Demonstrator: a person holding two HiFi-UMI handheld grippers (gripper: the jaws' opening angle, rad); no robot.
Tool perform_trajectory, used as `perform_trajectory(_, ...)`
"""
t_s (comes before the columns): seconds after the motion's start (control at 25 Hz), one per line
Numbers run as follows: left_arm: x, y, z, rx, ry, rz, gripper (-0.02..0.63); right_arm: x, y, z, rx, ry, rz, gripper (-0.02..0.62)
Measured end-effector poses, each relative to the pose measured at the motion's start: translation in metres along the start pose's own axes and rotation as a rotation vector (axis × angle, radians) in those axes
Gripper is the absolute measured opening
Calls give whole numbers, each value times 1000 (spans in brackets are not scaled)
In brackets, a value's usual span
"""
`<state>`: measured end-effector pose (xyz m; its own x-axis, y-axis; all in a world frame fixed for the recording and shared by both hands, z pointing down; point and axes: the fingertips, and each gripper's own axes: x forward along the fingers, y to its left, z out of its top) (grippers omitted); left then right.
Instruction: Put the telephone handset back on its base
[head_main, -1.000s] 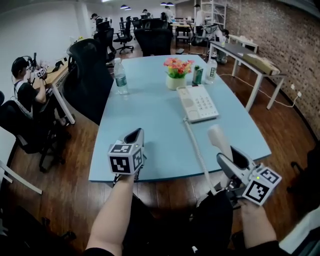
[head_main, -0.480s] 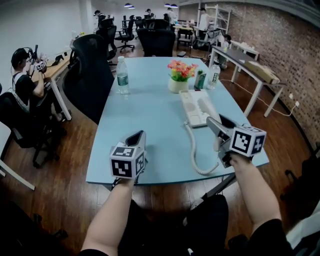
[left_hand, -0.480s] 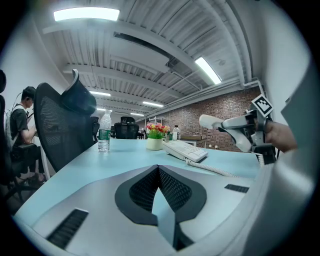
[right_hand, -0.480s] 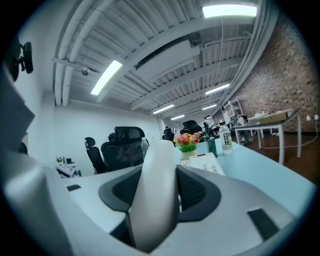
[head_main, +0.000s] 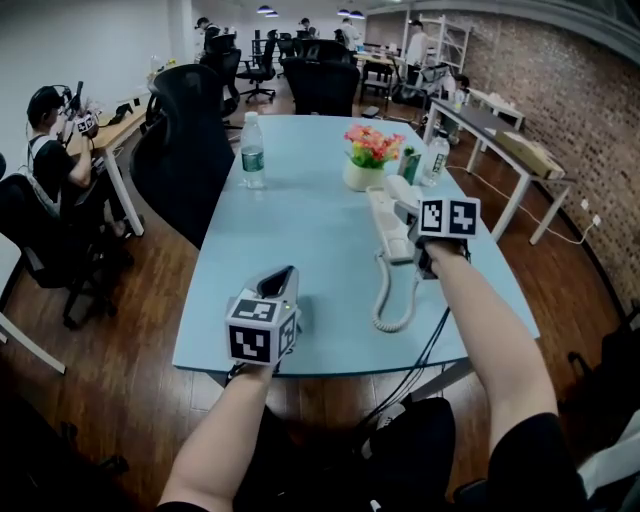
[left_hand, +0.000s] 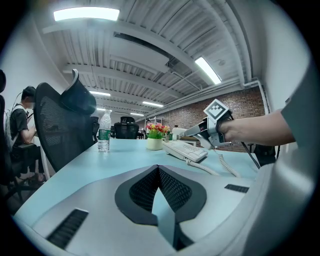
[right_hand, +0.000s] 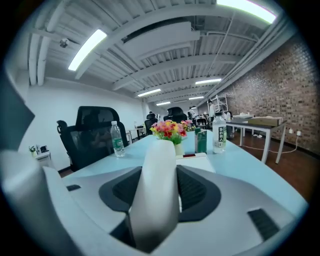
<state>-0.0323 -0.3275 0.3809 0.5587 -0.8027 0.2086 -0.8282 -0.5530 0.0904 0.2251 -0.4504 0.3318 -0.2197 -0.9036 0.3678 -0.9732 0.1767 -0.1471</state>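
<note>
Right gripper (head_main: 412, 212) clamps the handset (right_hand: 157, 185), directly over the base (head_main: 383, 232); contact unclear, looks not seated. Left gripper (head_main: 281, 287) is closed, empty, well in front of the base. Risks: the handset lands skewed off the cradle, or the coiled cord (head_main: 386, 300) in front of the base tugs it loose on release.

Grey L claw (head_main: 285, 276), R claw (head_main: 407, 207); b&w marker cubes (head_main: 258, 336).
</note>
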Motion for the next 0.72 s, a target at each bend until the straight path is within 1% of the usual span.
perform_trajectory(0.12,0,0,0,1,0,-2,-2,23,-10,-3,-22,31,-62,236)
perform_trajectory(0.28,1,1,0,-1,2,-5,-2,43,-6,-4,-76,65,-108,236)
perform_trajectory(0.44,1,1,-1,-1,2,-6,-2,52,7,1,-134,73,-122,236)
perform_trajectory(0.72,1,0,-1,-2,3,-7,-2,57,11,4,-132,78,-139,236)
